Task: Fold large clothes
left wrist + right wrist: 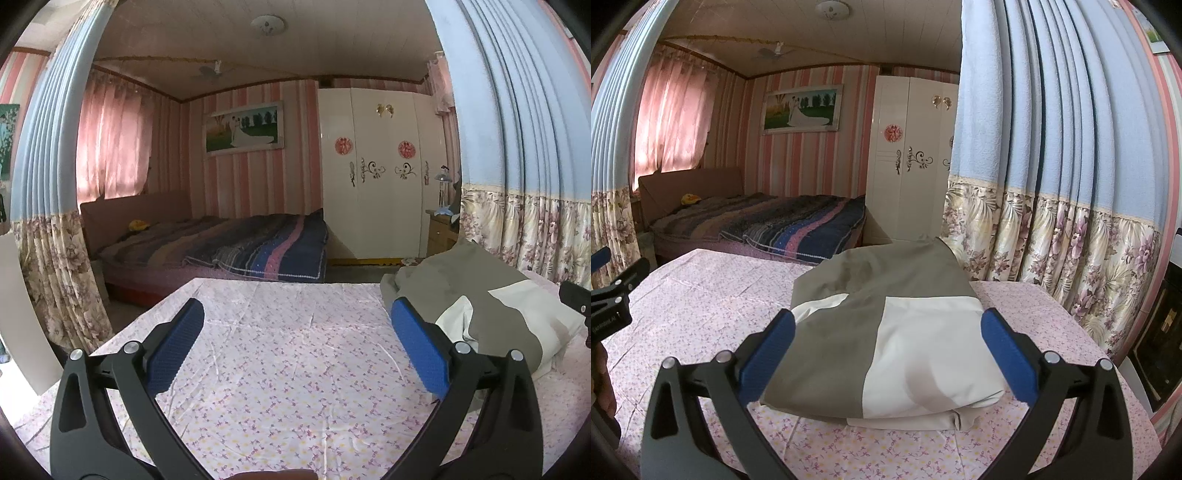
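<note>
The table (701, 295), covered in a pink flowered cloth, filled the foreground, with a bed (783, 225) and a white wardrobe (905, 166) behind it. A folded grey-and-white garment (886, 332) lay on the table's right side. The right gripper (886, 350) hovered over it, jaws wide apart, holding nothing. The left gripper (297, 343) hung over bare cloth, jaws likewise spread.
</note>
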